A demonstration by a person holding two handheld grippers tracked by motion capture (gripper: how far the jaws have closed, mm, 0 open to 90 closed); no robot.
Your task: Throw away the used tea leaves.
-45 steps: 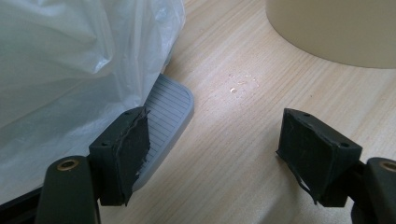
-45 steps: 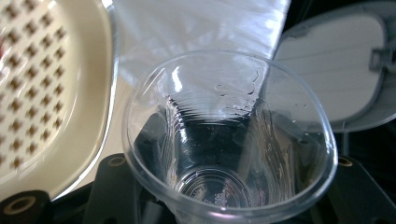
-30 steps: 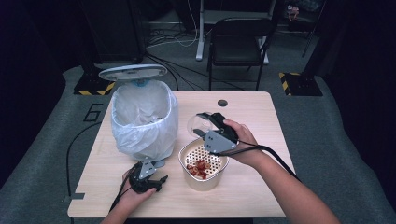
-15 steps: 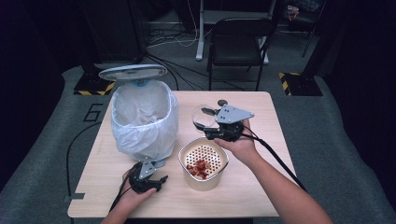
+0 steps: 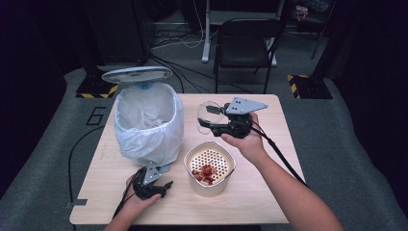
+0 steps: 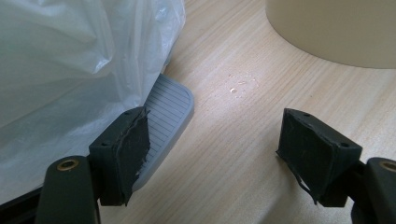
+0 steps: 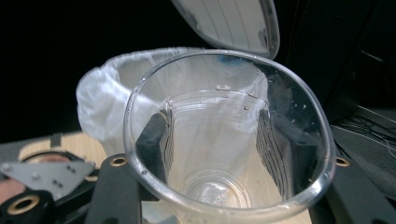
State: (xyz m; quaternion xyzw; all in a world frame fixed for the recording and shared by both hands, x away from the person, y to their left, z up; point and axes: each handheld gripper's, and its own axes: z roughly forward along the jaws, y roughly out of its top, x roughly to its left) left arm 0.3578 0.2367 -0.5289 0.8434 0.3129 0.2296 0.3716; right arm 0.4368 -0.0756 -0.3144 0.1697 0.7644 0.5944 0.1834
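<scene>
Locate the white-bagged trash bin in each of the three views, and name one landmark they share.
High view: the trash bin stands at the table's left, lid raised, beside the beige strainer container.
Left gripper view: its white bag fills the upper left, with the grey foot pedal under it.
Right gripper view: seen behind the clear cup, upper centre.
Shared landmark: the bin's white bag.

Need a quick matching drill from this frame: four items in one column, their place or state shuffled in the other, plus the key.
Column 1
1. clear plastic cup
2. bin lid
3. foot pedal
4. red pieces

Column 2
A. flat on the table at the bin's base, beside the left gripper
B. lying in the perforated beige container
C. standing raised over the white liner
D. clamped by the right gripper

Pairs: 1-D, 2-C, 3-A, 4-B
</scene>
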